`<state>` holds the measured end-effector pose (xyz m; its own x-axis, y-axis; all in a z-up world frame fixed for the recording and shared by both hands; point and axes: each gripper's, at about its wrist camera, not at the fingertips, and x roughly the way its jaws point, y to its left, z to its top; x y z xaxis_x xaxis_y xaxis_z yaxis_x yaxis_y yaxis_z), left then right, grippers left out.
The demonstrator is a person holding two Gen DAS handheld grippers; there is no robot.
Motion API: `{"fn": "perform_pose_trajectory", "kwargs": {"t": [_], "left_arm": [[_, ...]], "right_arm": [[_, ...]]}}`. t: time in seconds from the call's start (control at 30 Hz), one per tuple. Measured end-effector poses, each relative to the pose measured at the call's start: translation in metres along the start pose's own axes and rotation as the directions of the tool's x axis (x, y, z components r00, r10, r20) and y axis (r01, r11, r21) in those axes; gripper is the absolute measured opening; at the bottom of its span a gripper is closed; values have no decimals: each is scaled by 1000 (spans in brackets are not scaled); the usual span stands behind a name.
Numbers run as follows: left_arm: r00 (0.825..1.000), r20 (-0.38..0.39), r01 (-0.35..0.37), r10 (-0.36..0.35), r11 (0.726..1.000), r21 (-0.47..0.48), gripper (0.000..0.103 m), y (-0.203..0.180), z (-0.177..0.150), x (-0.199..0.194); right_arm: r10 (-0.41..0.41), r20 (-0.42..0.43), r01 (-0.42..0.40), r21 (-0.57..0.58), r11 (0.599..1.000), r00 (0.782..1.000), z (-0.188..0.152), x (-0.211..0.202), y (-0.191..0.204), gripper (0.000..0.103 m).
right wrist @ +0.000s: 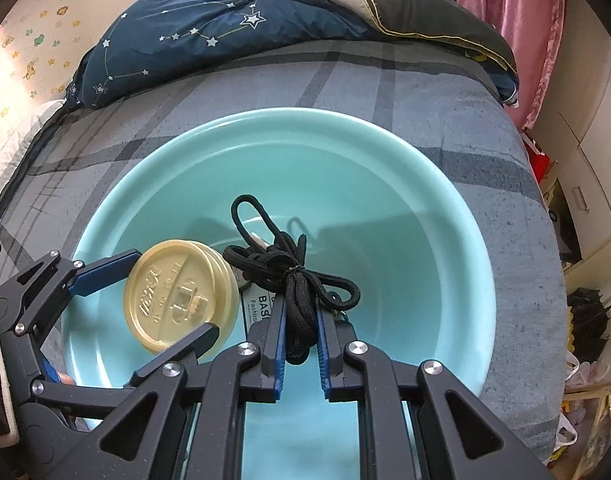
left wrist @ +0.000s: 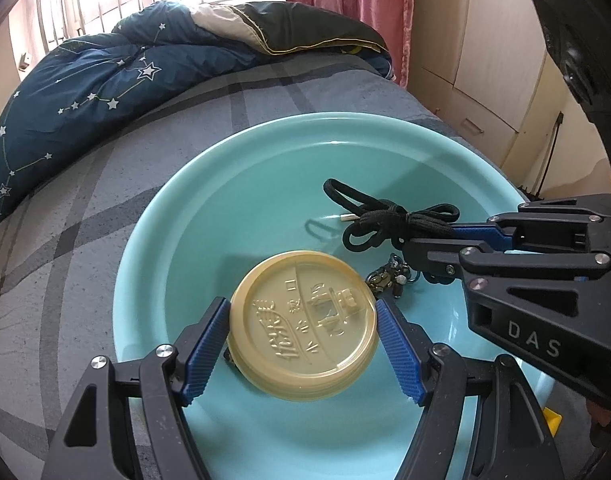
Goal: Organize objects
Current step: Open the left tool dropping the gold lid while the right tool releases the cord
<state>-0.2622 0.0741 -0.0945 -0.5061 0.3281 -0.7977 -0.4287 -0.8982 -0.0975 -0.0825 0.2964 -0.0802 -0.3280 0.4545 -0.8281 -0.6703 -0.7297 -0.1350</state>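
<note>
Two grippers: both are seen over one round pale turquoise plastic basin (left wrist: 145,240), which rests on a bed.
Left gripper (left wrist: 303,344): its blue ribbed pads are pressed against opposite edges of a round, translucent yellowish plastic lid with raised lettering (left wrist: 303,326); the jaws are spread wide by the lid.
Lid: it is held tilted inside the basin, towards the near left wall in the right wrist view; whether its lower edge touches the basin floor cannot be told.
Right gripper (right wrist: 299,332): its jaws are drawn narrow and clamped on a bundle of black braided cord (right wrist: 295,280), tied at the middle.
Cord: its loops are seen fanning out beyond the fingertips above the basin floor; a small metal tip is seen among the far loops.
Small metal keyring charm (left wrist: 387,276): it is seen hanging just below the right gripper's fingers, beside the lid.
White printed card (right wrist: 261,302): it is partly seen under the cord and lid.
Grey checked bed sheet (right wrist: 385,88): the basin is borne on it.
Dark blue star-patterned quilt (right wrist: 193,20): it is heaped at the far end of the bed.
Pink curtain (right wrist: 513,4): it is hung beyond the quilt, far right.
</note>
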Motion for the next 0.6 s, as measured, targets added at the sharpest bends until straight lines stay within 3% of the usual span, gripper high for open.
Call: {"fn": "perform_pose_trajectory", "kwargs": {"t": [0.13, 0.17, 0.2, 0.27, 0.33, 0.37, 0.43, 0.6], "left_arm": [[1000, 11, -5, 5, 1000, -4, 79, -1, 1, -3], [1000, 15, -1, 1, 1000, -3, 82, -1, 1, -4], [1000, 18, -2, 2, 1000, -6, 92, -1, 1, -4], [1000, 26, -11, 11, 1000, -14, 102, 0, 1, -6], [999, 30, -19, 20, 1000, -17, 103, 1, 2, -8], [999, 30, -21, 22, 1000, -18, 103, 2, 2, -9], [999, 36, -28, 29, 999, -23, 103, 3, 2, -11], [998, 47, -45, 46, 999, -23, 103, 5, -1, -20]], "right_arm": [[-2, 8, 2, -2, 1000, 1000, 0, -4, 3, 19], [-4, 12, 4, -5, 1000, 1000, 1, -6, 4, 20], [-4, 16, 5, -9, 1000, 1000, 1, -7, 5, 24], [-13, 27, 14, -12, 1000, 1000, 1, -10, 7, 44], [-29, 43, 29, -8, 1000, 999, 2, -15, 8, 69], [-34, 50, 34, -8, 999, 998, 2, -17, 8, 74], [-42, 54, 42, -9, 999, 998, 3, -20, 9, 97], [-59, 40, 59, 4, 998, 997, 2, -22, 9, 102]]}}
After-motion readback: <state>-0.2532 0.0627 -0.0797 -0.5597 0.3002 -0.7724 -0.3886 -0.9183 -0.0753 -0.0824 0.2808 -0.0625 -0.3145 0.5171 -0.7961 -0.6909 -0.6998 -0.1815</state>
